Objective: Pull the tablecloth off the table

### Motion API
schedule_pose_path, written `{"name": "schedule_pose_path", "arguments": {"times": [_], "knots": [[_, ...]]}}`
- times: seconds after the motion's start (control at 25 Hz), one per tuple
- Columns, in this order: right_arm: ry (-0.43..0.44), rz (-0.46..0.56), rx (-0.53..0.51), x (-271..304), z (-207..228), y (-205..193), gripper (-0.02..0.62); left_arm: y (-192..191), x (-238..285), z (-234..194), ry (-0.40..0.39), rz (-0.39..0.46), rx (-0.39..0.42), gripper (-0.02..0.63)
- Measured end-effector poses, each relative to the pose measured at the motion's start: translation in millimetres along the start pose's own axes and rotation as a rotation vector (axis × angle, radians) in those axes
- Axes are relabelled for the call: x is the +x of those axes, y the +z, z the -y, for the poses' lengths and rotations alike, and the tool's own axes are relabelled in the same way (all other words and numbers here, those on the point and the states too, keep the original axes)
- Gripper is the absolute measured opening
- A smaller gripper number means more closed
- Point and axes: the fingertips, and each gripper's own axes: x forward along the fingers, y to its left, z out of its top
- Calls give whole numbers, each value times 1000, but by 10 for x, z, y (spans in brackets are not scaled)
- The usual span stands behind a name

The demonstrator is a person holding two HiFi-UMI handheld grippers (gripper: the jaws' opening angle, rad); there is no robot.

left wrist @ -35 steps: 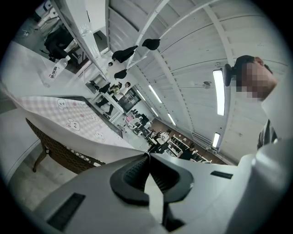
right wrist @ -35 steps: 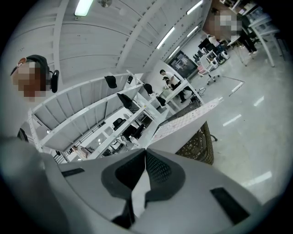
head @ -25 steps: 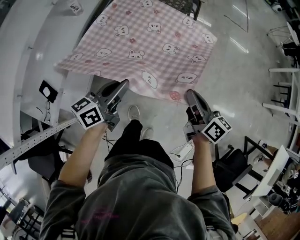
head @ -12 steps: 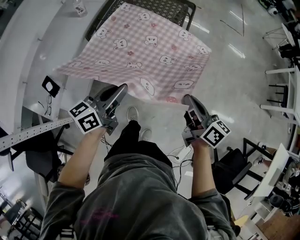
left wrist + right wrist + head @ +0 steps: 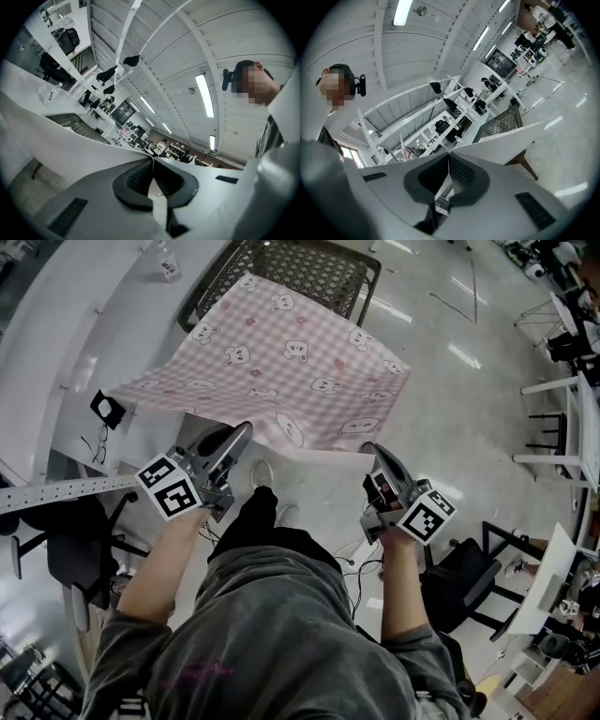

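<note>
head view: pink bear-print tablecloth (image 5: 300, 371) is stretched out in the air, its left side over the right edge of the white table (image 5: 56, 343), its far edge over a black mesh chair (image 5: 309, 268). left gripper (image 5: 246, 427) and right gripper (image 5: 367, 448) each pinch a near corner, jaws clamped on cloth.

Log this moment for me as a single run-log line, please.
left gripper: shut on tablecloth | right gripper: shut on tablecloth | tablecloth: near edge lifted, far end over black mesh table
</note>
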Motion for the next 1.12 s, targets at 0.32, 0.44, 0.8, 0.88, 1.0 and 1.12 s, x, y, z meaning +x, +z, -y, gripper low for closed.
{"name": "schedule_pose_path", "arguments": {"times": [0.32,0.44,0.8,0.88,1.0,1.12], "knots": [[47,3,-21,-278,-378,-61,5,14,-254,402,-26,18,38,2],[63,2,-33,-325,-481,-61,5,43,-316,500,-31,30,51,1],[114,12,-43,-531,-792,-70,3,115,-514,859,-53,64,89,0],[130,13,-46,-573,-868,-61,5,135,-553,941,-57,74,98,2],[156,20,-54,-614,-969,-27,5,179,-590,1038,-68,94,108,2],[183,30,-62,-691,-1097,-9,5,202,-654,1166,-75,115,119,2]]}}
